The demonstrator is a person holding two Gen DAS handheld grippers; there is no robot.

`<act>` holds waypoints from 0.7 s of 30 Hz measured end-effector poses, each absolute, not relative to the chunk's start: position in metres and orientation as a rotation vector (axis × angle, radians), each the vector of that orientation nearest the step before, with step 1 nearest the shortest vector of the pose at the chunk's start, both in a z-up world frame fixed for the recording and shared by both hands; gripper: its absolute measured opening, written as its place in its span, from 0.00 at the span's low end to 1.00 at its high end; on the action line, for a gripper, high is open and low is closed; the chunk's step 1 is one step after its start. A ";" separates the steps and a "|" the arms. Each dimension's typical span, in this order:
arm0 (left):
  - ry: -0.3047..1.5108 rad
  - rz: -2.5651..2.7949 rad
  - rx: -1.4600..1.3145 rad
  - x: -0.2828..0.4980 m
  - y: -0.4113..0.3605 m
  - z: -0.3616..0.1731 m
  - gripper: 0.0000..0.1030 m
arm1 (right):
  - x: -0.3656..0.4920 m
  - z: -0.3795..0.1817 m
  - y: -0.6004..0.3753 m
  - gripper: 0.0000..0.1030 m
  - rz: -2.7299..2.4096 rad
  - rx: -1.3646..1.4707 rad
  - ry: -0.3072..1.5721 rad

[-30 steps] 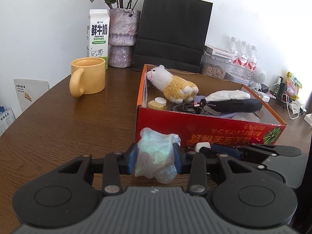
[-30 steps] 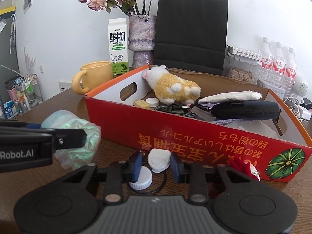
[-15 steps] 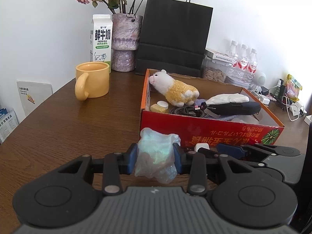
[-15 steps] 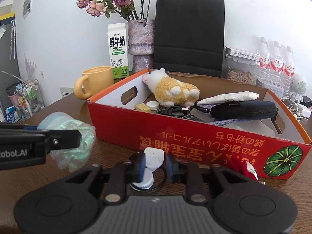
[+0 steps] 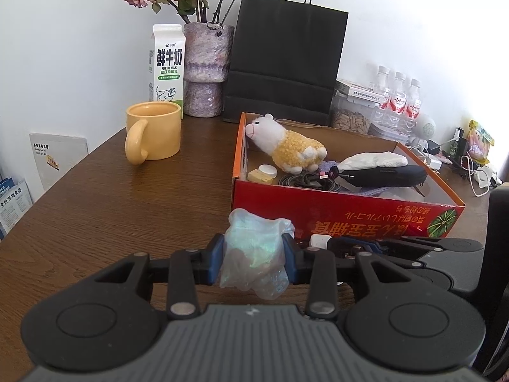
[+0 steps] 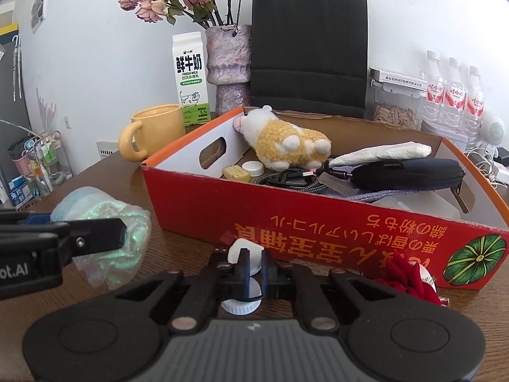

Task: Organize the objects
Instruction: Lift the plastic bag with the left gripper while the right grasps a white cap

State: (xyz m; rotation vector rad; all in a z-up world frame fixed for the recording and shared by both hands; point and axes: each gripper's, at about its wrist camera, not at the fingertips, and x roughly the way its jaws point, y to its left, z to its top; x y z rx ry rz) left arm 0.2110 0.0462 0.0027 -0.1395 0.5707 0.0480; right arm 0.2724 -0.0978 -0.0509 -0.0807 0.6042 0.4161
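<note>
The left tool point(image 5: 254, 256) pinches a crumpled iridescent plastic bag point(image 5: 254, 251) above the wooden tabletop point(image 5: 111, 207), just in front of the red cardboard box point(image 6: 318, 222). Beside it, the right tool point(image 6: 253, 269), its jaws having just closed, grips a small white cap point(image 6: 243, 251) against the box's front wall; a plush alpaca point(image 6: 283, 143) lies inside

place: home room | shown by: dark wooden table point(image 5: 105, 210); mottled purple vase of dried roses point(image 5: 206, 70); white-green milk carton point(image 5: 167, 67); yellow ceramic mug point(image 5: 156, 135); bottled water point(image 6: 455, 95); small storage rack point(image 6: 35, 165)
</note>
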 end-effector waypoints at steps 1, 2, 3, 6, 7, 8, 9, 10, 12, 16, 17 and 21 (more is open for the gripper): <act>0.570 0.048 -0.138 0.210 0.046 0.003 0.38 | 0.273 -0.051 -0.098 0.07 0.416 -0.080 0.605; 0.569 0.049 -0.136 0.210 0.046 0.003 0.38 | 0.273 -0.051 -0.099 0.09 0.415 -0.077 0.609; 0.568 0.050 -0.132 0.209 0.045 0.003 0.38 | 0.273 -0.051 -0.100 0.13 0.411 -0.072 0.613; 0.564 0.061 -0.113 0.206 0.044 0.002 0.38 | 0.273 -0.049 -0.102 0.42 0.395 -0.054 0.602; 0.564 0.064 -0.106 0.206 0.044 0.001 0.38 | 0.273 -0.048 -0.103 0.44 0.393 -0.050 0.597; 0.565 0.069 -0.097 0.206 0.044 0.000 0.38 | 0.274 -0.047 -0.102 0.44 0.394 -0.048 0.600; 0.565 0.073 -0.091 0.205 0.044 -0.002 0.38 | 0.276 -0.048 -0.101 0.44 0.397 -0.043 0.609; 0.567 0.076 -0.088 0.205 0.044 -0.003 0.38 | 0.277 -0.048 -0.100 0.44 0.398 -0.037 0.620; 0.574 0.080 -0.088 0.206 0.045 -0.006 0.38 | 0.281 -0.051 -0.096 0.44 0.391 -0.040 0.641; 0.583 0.087 -0.098 0.206 0.049 -0.010 0.38 | 0.284 -0.052 -0.091 0.38 0.394 -0.033 0.649; 0.583 0.087 -0.100 0.205 0.050 -0.010 0.38 | 0.284 -0.052 -0.091 0.36 0.395 -0.036 0.645; 0.582 0.086 -0.106 0.204 0.051 -0.010 0.38 | 0.283 -0.052 -0.092 0.20 0.407 -0.029 0.647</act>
